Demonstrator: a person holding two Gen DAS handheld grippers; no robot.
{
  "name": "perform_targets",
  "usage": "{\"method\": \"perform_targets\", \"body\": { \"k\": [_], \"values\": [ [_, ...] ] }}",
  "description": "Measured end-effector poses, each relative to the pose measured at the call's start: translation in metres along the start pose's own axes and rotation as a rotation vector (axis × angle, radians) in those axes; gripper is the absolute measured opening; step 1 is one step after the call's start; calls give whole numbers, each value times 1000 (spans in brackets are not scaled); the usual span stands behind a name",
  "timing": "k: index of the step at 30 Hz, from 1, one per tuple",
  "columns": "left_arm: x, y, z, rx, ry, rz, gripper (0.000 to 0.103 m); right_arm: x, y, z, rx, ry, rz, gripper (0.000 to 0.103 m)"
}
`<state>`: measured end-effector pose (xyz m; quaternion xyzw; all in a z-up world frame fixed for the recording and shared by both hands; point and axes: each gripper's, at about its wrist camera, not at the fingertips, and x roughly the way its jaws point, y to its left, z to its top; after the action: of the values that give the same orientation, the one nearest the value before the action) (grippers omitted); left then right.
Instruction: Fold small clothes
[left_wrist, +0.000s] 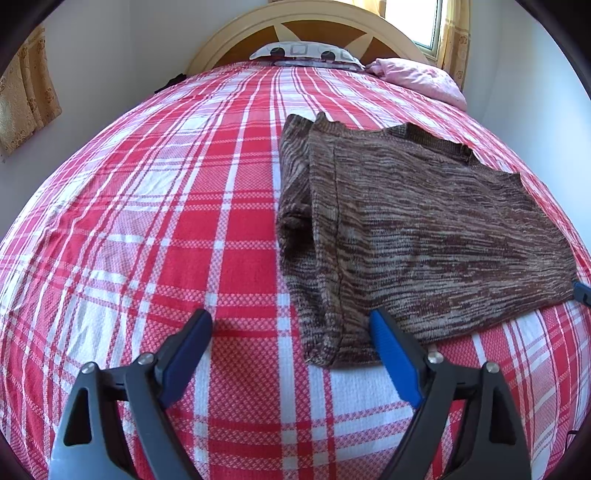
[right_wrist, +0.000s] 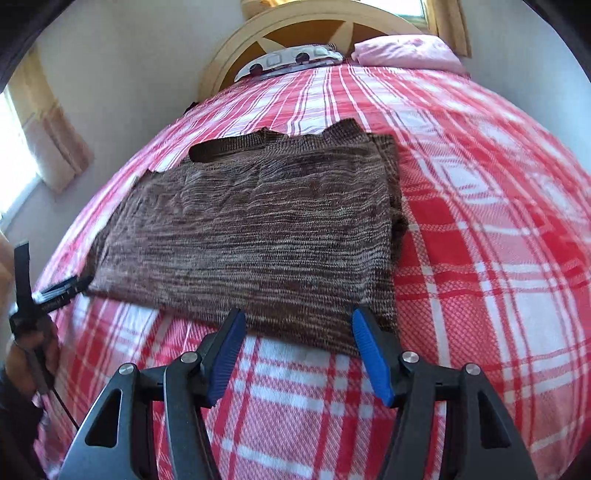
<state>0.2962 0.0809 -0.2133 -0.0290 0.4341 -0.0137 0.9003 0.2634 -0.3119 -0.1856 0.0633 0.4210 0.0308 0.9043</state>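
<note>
A brown marled knit garment (left_wrist: 424, 229) lies partly folded on the red and white plaid bedspread (left_wrist: 166, 206). Its left side is turned in over the body, leaving a thick edge. My left gripper (left_wrist: 290, 321) is open and empty, just above the bed at the garment's near left corner, its right finger over the hem. In the right wrist view the garment (right_wrist: 258, 229) lies flat ahead. My right gripper (right_wrist: 297, 321) is open and empty at its near hem. The left gripper (right_wrist: 55, 291) shows at the garment's left corner.
A patterned pillow (left_wrist: 303, 53) and a pink pillow (left_wrist: 421, 77) lie at the head of the bed, against a round wooden headboard (left_wrist: 258, 33). Curtained windows are on the left wall (right_wrist: 48, 147) and behind the headboard (left_wrist: 454, 33). Walls flank the bed.
</note>
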Motion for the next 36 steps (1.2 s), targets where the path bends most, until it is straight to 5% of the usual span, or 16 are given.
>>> {"method": "perform_targets", "body": {
  "k": [4, 8, 20, 36],
  "values": [
    [0, 1, 0, -3, 4, -1, 93, -6, 19, 13, -63, -46, -23, 62],
    [0, 2, 0, -7, 6, -3, 95, 30, 11, 19, -17, 62, -115, 62],
    [-2, 2, -4, -9, 15, -16, 103, 11, 11, 5, -26, 15, -122, 62],
    [-16, 4, -21, 31, 29, -31, 103, 18, 104, -13, -212, 46, -57, 62]
  ]
}}
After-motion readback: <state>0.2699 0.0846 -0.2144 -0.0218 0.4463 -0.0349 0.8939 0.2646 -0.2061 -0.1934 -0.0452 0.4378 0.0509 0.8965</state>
